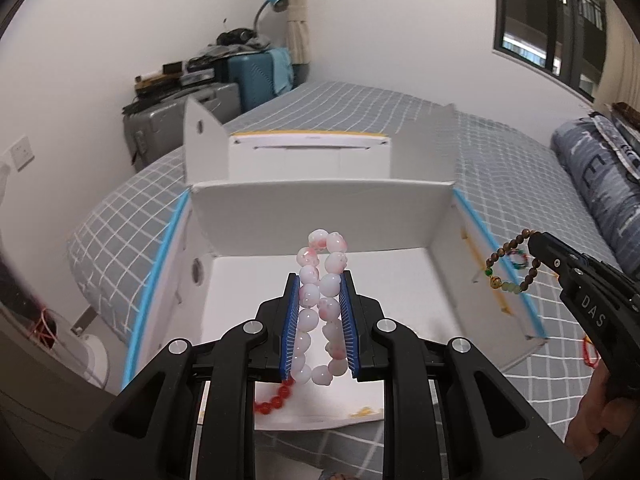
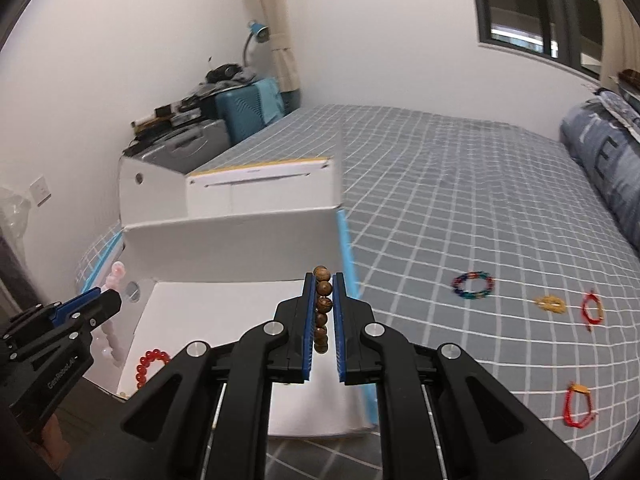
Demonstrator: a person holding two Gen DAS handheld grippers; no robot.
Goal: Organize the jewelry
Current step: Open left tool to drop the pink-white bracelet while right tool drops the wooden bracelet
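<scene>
Your left gripper is clamped on a bracelet of pale pink-and-white round beads. The blue pads press both sides of the loop, and its top beads stick out past the fingertips. It hangs above the white floor of the open white cardboard box with blue-taped edges, which sits on the grey bedsheet with the white grid.

Your right gripper is closed nearly all the way on a bracelet of brown wooden beads. In the right wrist view the beads stand stacked edge-on between the pads. In the left wrist view the rest of that loop hangs free past the fingertips, showing a green bead, a gold bead and some pale ones. It sits over the box's right wall, near the blue edge.

On the box floor at the near end lies a bracelet of red round beads; beside it something small and yellow, too unclear to name.

Out on the sheet, well apart from the box: a multicoloured beaded bracelet, a small gold-yellow piece, and two red cord bracelets, one farther and one nearer to you.
</scene>
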